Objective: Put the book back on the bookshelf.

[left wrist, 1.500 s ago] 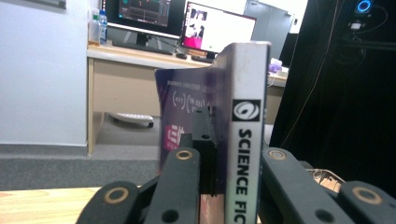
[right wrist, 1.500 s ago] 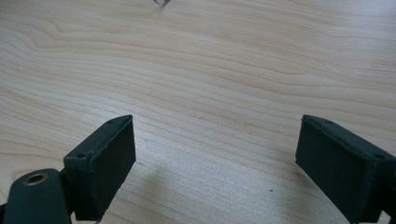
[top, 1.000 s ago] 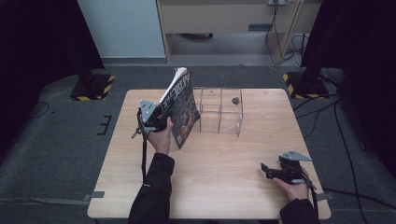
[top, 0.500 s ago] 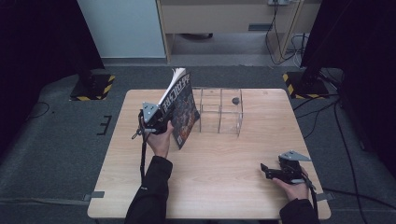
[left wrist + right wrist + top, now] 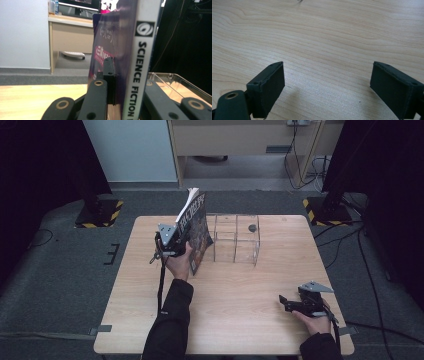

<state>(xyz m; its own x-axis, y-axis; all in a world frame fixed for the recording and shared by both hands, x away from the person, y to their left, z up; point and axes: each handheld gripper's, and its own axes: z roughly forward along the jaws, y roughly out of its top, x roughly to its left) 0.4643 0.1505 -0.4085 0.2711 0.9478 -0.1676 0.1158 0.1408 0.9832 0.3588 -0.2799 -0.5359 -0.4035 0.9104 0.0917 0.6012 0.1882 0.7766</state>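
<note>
Beside the clear organizer, a book clamped upright in the left hand-held gripper, its title cut off.

Gaping right claw over wooden table

On the table before you, the book stands upright near the middle of the far half, just to the left of the clear compartmented box, with a small round object in the box's far right compartment. Your left gripper sits at the book's left side, its jaws closed on the spine. Your right gripper rests low over the near right corner, well apart from the box and book.
</note>
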